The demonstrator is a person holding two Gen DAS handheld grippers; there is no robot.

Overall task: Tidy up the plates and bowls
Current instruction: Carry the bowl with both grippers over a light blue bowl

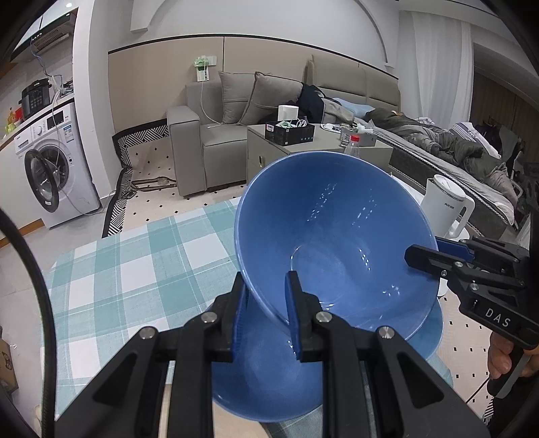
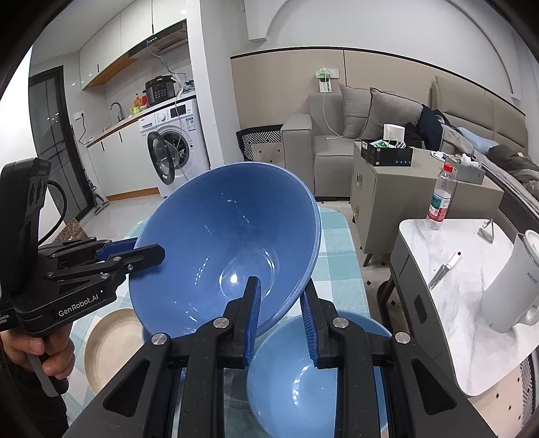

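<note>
Above the table (image 2: 337, 242), both grippers on bowl (image 2: 219, 242)

Both views evenly lit, cool white indoor light from above: recessed ceiling spot (image 1: 68, 4) top left in the left wrist view, another (image 2: 183, 12) in the right. Specular dots scatter across the glazed inside of the raised blue bowl (image 1: 333, 232) (image 2: 222, 242), with one bright hotspot near its base in the right view; shadows beneath it are soft. Heavy fisheye: walls and cabinets bow away from the bowl, black vignette fills the corners, focus is sharp throughout, no motion blur.
</note>
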